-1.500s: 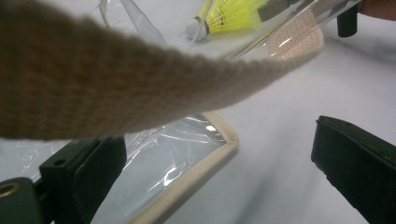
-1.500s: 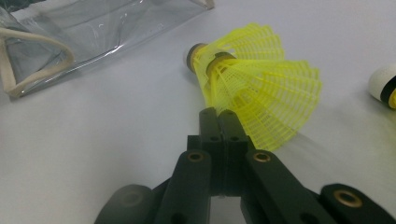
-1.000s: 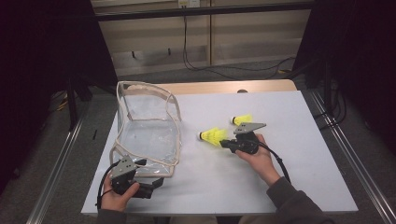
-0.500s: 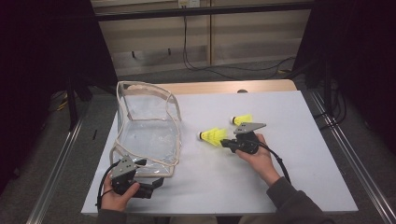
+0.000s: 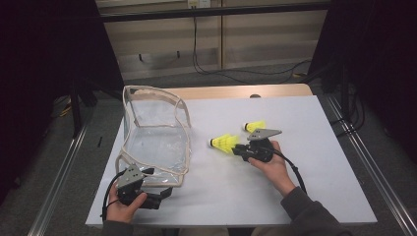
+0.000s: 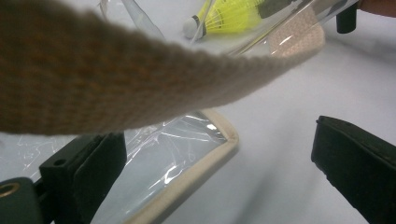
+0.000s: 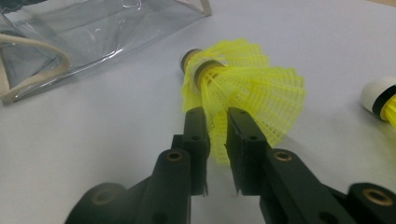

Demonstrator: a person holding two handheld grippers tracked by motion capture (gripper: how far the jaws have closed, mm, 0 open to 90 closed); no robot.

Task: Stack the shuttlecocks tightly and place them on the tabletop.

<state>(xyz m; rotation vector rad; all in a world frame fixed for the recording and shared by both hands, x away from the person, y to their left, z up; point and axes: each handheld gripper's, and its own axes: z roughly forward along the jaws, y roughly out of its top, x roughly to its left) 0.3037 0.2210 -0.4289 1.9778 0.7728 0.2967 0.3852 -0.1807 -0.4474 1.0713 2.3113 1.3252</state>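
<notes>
A clear plastic bag (image 5: 156, 140) with beige trim stands open on the white table, left of centre. My left gripper (image 5: 164, 194) lies at the bag's near corner. In the left gripper view this gripper (image 6: 219, 156) is open wide, the bag's trimmed edge (image 6: 205, 156) lies between the jaws, and a beige strap (image 6: 116, 70) crosses close in front. My right gripper (image 7: 217, 116) is shut on the net skirt of a yellow shuttlecock (image 7: 247, 88), which looks like two nested ones. That shuttlecock (image 5: 223, 142) lies right of the bag, with the right gripper (image 5: 238, 149) behind it.
Another yellow shuttlecock (image 5: 253, 126) with a white cork (image 7: 379, 99) lies just beyond the right gripper. The white table top (image 5: 314, 128) stretches out to the right and back. Metal rails (image 5: 366, 172) run along both sides.
</notes>
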